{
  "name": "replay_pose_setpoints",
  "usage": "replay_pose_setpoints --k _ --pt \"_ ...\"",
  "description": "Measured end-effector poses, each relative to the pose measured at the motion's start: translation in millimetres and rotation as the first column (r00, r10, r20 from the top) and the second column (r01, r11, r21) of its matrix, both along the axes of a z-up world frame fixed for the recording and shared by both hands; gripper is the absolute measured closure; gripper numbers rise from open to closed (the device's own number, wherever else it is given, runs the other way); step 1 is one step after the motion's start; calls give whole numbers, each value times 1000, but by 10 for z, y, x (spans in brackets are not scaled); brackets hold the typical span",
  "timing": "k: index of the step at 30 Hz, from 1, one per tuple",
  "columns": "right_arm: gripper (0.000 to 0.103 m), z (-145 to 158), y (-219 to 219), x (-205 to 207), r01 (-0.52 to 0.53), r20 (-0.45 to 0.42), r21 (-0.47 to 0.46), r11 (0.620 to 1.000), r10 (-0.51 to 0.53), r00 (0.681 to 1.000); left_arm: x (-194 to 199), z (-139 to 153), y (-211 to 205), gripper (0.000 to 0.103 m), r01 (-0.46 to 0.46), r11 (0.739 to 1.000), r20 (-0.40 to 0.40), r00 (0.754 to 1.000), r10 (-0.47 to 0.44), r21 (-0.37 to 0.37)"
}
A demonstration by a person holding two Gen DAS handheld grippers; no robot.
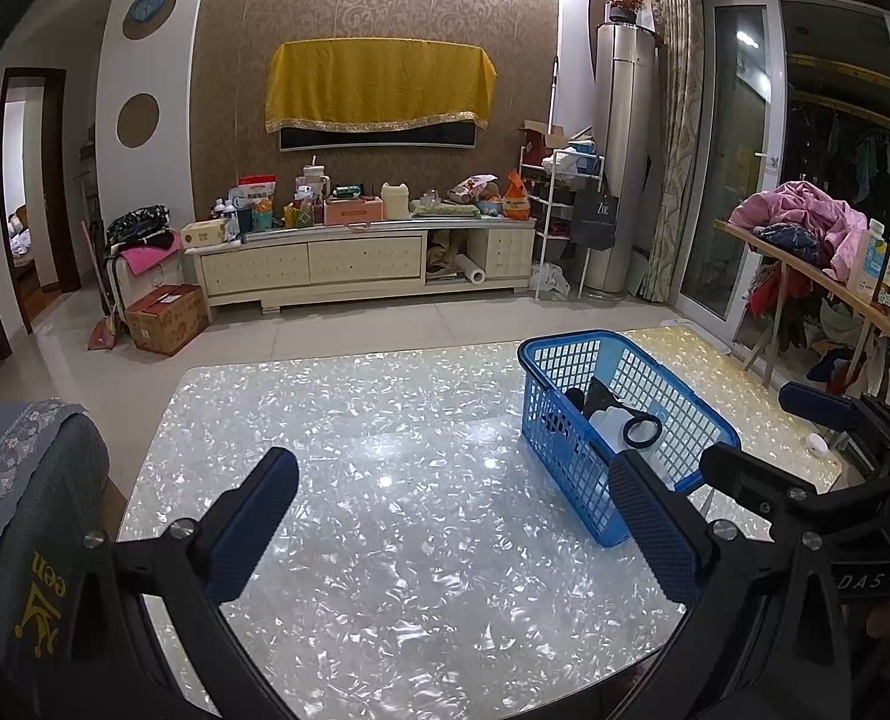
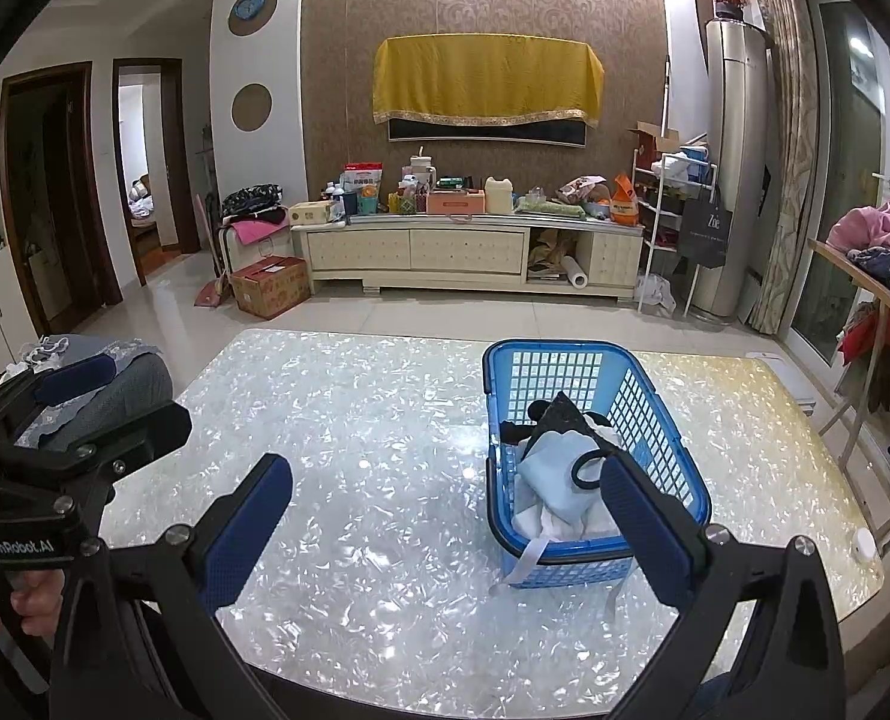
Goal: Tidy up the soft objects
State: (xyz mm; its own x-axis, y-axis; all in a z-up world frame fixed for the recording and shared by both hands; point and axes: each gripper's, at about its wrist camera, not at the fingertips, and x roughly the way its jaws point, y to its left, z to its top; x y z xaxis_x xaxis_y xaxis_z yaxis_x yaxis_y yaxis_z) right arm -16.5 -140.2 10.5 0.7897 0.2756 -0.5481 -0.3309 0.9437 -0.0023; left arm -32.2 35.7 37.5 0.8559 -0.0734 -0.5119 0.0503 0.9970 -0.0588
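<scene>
A blue plastic basket (image 1: 571,360) (image 2: 541,360) stands on the shiny pearl-pattern table (image 1: 385,450) (image 2: 373,420), right of centre. Inside it lie soft items: a pale blue cloth (image 2: 556,474), a black fabric piece (image 2: 559,414) and a black ring-shaped band (image 1: 643,429) (image 2: 586,471). A white strap (image 2: 526,561) hangs over the basket's near rim. My left gripper (image 1: 454,516) is open above the table with nothing between its fingers. My right gripper (image 2: 445,522) is open too, its right finger (image 2: 643,528) in front of the basket's near corner.
A grey embroidered cushion or chair cover (image 1: 31,480) (image 2: 115,384) sits at the table's left edge. A small white round object (image 2: 865,543) lies at the right edge. A rack with piled clothes (image 1: 805,222) stands to the right. A cluttered TV cabinet (image 1: 361,252) lines the far wall.
</scene>
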Motion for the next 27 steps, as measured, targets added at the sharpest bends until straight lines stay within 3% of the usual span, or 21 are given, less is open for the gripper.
replay_pose_setpoints --k 27 --pt "0 -10 11 -38 6 1 2 1000 -6 1000 -17 21 -15 0 9 1000 -11 1000 -9 -3"
